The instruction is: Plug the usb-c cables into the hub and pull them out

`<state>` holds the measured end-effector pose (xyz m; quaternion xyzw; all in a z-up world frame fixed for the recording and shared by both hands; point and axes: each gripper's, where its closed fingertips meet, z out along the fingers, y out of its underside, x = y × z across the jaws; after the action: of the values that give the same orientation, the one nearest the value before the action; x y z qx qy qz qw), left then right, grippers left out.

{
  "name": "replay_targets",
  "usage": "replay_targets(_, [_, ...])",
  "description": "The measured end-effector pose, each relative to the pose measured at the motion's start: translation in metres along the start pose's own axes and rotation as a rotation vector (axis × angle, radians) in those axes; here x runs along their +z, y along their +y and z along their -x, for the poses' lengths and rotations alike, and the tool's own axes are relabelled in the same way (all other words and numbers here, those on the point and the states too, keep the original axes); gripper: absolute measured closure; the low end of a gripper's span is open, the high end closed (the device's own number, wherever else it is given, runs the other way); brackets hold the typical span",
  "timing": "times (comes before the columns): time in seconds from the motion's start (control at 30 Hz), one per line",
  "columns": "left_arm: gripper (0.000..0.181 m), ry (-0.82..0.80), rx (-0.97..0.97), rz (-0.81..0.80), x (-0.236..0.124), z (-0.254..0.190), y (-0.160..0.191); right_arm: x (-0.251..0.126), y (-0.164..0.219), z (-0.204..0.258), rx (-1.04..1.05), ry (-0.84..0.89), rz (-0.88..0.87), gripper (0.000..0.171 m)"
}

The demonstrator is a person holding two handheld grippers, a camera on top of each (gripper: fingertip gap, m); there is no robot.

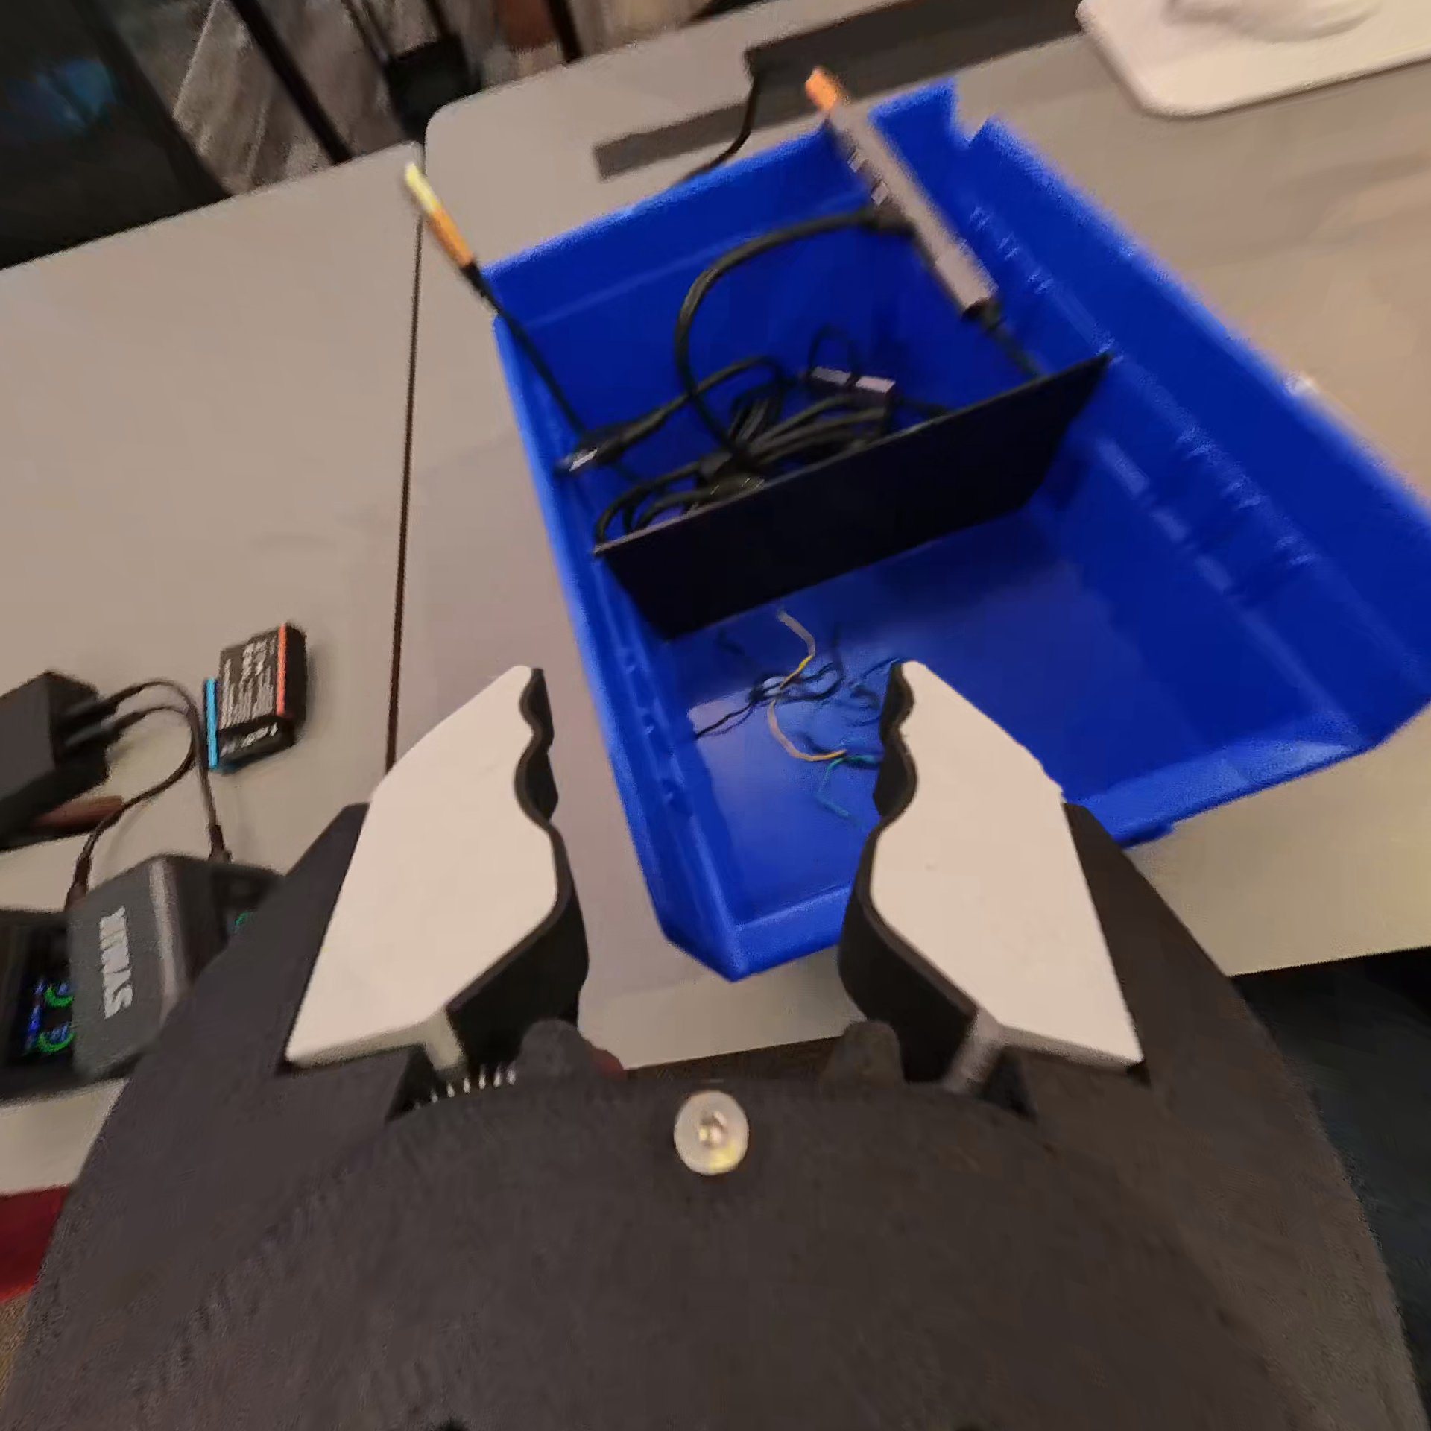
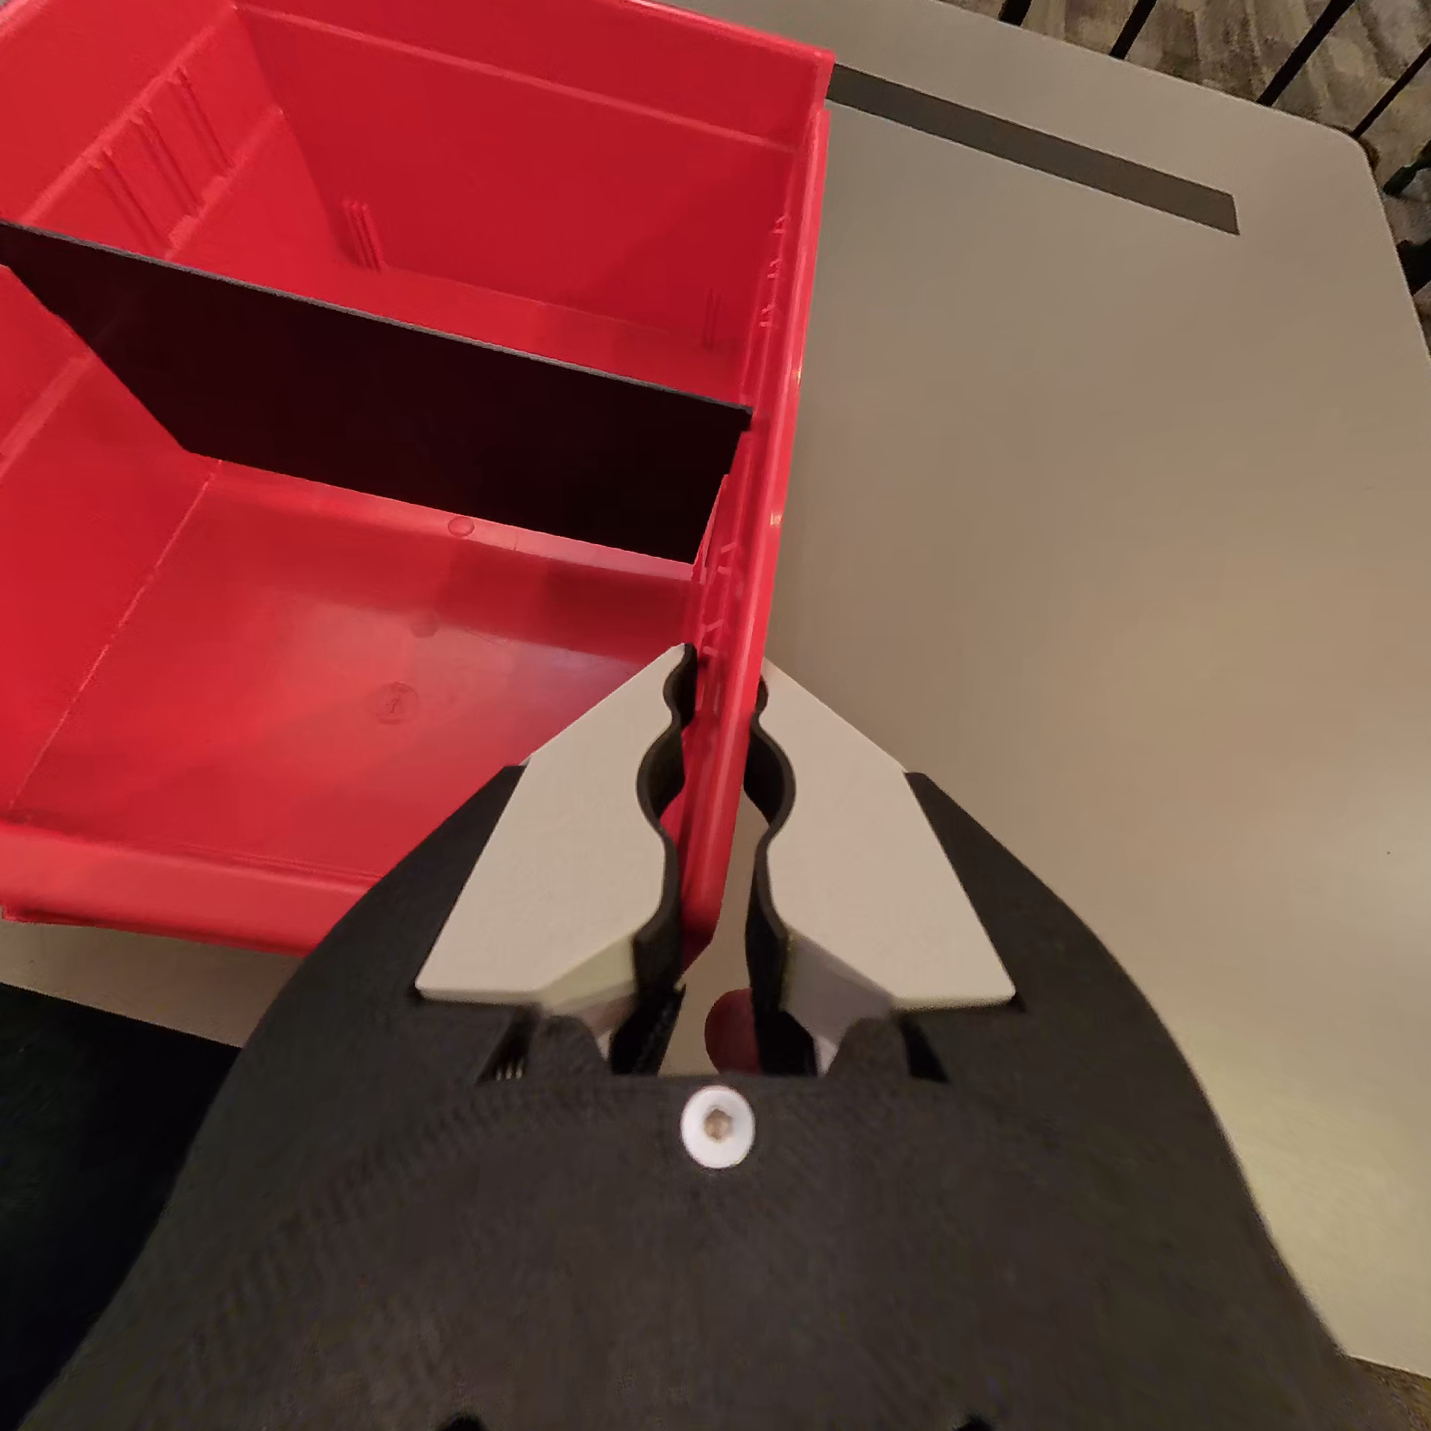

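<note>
The left gripper [image 1: 716,701] hangs with its jaws spread wide and nothing between them, its tips over the near end of a blue bin [image 1: 1208,619] that rests on a grey table [image 1: 193,434]. Just ahead of the tips, on the floor of the bin's near compartment, lie a few thin loose wires [image 1: 805,705]. Farther ahead a black divider [image 1: 852,511] crosses the bin. Beyond it, in the far compartment, sits a tangle of black usb-c cables [image 1: 759,434]. The hub [image 1: 906,201], a long grey strip with an orange end, leans against the far-right wall of that compartment with one cable running into it. A cable with an orange plug [image 1: 445,224] sticks up over the bin's far-left corner. To the gripper's left on the table are a small black battery [image 1: 252,693] and dark chargers [image 1: 147,952]; this view is motion-blurred.

The right gripper [image 2: 724,674] is nearly closed, its two fingers straddling the right side wall of a red bin [image 2: 387,674] and pinching it near the bin's front corner. Ahead and left of the fingers a black partition [image 2: 403,410] splits the red bin. A dark strip [image 2: 1038,147] lies on the table far ahead to the right.
</note>
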<state>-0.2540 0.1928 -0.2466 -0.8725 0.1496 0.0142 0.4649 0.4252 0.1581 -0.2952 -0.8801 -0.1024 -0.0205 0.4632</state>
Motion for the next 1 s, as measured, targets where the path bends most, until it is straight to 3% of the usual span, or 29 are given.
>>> replay_targets(0.13, [0.107, -0.016, -0.019, 0.074, 0.016, 0.011, 0.025, -0.001, 0.001, -0.002, 0.013, -0.005, 0.002, 0.165])
replay_targets(0.2, [0.127, 0.039, -0.028, 0.103, 0.025, 0.006, 0.032, -0.001, 0.001, -0.005, 0.019, -0.004, 0.001, 0.165])
replay_targets(0.33, [0.168, -0.017, -0.030, 0.135, 0.036, 0.023, 0.042, -0.002, 0.003, -0.012, 0.034, -0.003, -0.001, 0.165])
replay_targets(1.0, [0.176, 0.123, -0.027, 0.106, 0.055, 0.078, 0.040, -0.020, 0.031, -0.109, 0.118, -0.013, -0.001, 0.168])
